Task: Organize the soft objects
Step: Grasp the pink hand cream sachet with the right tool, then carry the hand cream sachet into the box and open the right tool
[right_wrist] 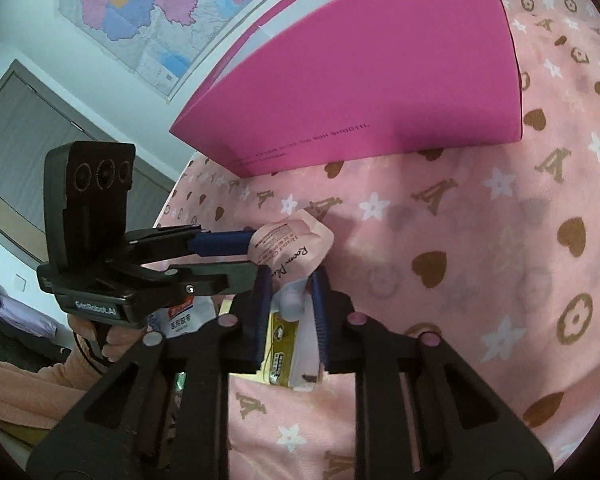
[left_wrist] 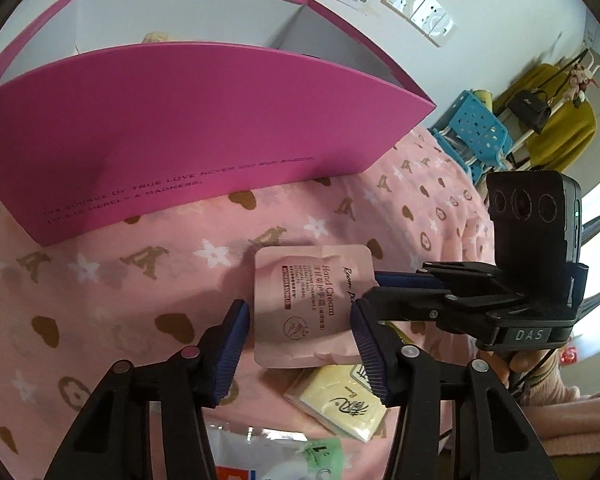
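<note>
A pink hand cream sachet (left_wrist: 308,304) hangs above the pink patterned blanket (left_wrist: 100,280). My right gripper (right_wrist: 290,276) is shut on the sachet (right_wrist: 288,246) by one edge. My left gripper (left_wrist: 300,316) is open, with its blue pads on either side of the sachet and not pressing it. The right gripper comes in from the right in the left wrist view (left_wrist: 376,284). The left gripper comes in from the left in the right wrist view (right_wrist: 256,254). A magenta open box (left_wrist: 172,132) stands behind on the blanket; it also shows in the right wrist view (right_wrist: 360,80).
A yellow sachet (left_wrist: 340,404) lies on the blanket under the pink one. A white packet (left_wrist: 260,456) and a green tag (left_wrist: 320,456) lie near the front edge. A yellow packet (right_wrist: 280,344) and a white medical tape packet (right_wrist: 184,316) lie below the grippers. A blue stool (left_wrist: 476,128) stands beyond the bed.
</note>
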{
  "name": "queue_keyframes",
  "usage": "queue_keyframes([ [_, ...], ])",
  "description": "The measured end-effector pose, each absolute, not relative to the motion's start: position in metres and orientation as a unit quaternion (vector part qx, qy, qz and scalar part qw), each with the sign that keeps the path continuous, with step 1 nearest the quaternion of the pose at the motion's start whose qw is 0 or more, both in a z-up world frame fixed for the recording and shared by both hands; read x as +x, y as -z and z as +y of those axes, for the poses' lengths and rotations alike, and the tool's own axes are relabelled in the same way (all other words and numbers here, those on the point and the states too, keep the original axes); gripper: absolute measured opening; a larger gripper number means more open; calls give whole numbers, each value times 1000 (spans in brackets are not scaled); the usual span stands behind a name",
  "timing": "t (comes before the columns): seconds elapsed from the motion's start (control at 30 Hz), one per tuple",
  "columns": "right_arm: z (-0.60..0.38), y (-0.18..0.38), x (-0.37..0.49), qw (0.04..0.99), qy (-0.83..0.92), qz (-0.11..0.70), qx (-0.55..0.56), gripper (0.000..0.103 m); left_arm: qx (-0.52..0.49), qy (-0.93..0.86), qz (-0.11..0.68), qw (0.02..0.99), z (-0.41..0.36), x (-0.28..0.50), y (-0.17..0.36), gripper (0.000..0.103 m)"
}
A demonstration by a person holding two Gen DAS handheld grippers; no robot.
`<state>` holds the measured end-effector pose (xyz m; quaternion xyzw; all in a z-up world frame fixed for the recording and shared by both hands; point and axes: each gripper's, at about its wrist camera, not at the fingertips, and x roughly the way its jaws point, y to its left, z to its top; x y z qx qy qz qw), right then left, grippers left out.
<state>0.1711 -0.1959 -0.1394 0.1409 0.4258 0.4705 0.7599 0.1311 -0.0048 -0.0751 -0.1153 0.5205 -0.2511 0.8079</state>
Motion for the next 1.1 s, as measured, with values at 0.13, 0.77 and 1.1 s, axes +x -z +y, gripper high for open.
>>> queue_keyframes([
  [0.13, -196, 132, 168, 772, -467, 412, 126, 17, -115, 259, 517, 808, -9, 130, 73, 55],
  [0.77, -222, 54, 155, 830, -465, 304, 50, 17, -104, 282, 428, 852, -22, 131, 1, 56],
  [1.1, -229, 14, 173, 849, -463, 255, 23, 17, -74, 271, 389, 878, -34, 158, -36, 55],
])
